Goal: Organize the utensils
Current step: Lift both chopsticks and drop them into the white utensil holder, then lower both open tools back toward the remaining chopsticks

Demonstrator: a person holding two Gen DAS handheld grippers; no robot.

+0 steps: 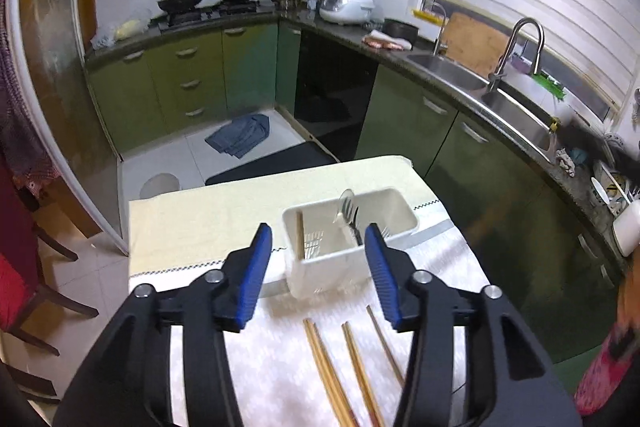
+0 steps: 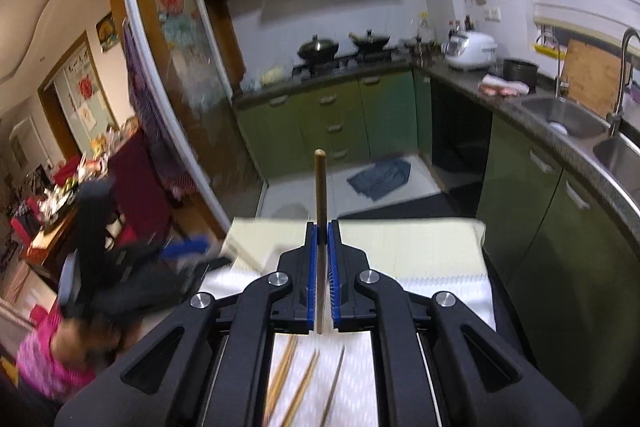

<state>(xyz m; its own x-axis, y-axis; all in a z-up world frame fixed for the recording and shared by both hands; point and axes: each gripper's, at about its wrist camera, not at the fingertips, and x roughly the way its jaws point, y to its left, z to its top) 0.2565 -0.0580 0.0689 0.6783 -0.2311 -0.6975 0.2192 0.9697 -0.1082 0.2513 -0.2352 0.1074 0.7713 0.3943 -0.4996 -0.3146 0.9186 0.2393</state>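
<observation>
Left wrist view: the left gripper (image 1: 318, 247) hangs over a cloth-covered table (image 1: 192, 215), jaws apart and empty, seemingly lined up to pick from the loose chopsticks (image 1: 340, 367) lying on the white towel (image 1: 280, 355) beneath it. Just beyond stands a white holder (image 1: 320, 275) with two compartments: one chopstick (image 1: 300, 235) upright in the left, a fork and spoon (image 1: 349, 217) in the right.

Right wrist view: the right gripper (image 2: 322, 239) is clamped on a single wooden chopstick (image 2: 320, 183), held upright, probably so it can drop end-first into the holder. It is thin, straight and light brown. More chopsticks (image 2: 296, 379) lie blurred below.
</observation>
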